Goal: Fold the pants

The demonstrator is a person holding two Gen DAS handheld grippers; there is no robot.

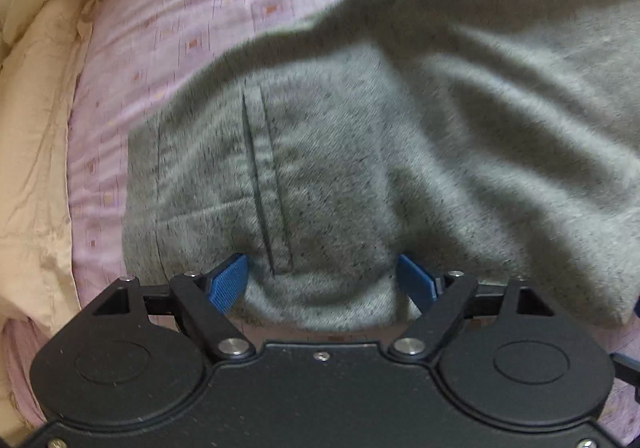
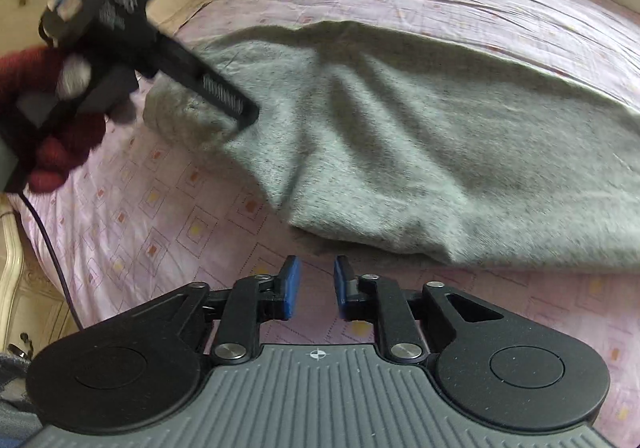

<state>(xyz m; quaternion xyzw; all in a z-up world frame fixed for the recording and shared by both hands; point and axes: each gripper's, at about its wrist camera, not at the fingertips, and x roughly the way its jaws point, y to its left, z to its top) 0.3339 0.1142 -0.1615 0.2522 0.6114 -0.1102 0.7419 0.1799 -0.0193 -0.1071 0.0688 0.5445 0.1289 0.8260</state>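
Pink bed sheet (image 2: pixel 152 232) carries grey pants (image 2: pixel 440 152), partly folded, creases remaining; left hand-held gripper (image 1: pixel 324 280) spread over cloth, right hand-held gripper (image 2: pixel 316 288) parted, empty.

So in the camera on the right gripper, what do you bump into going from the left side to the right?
Dark red knitted glove on a hand → the black left gripper pressing into the cloth → grey fuzzy pants spread over the pink patterned bedsheet.
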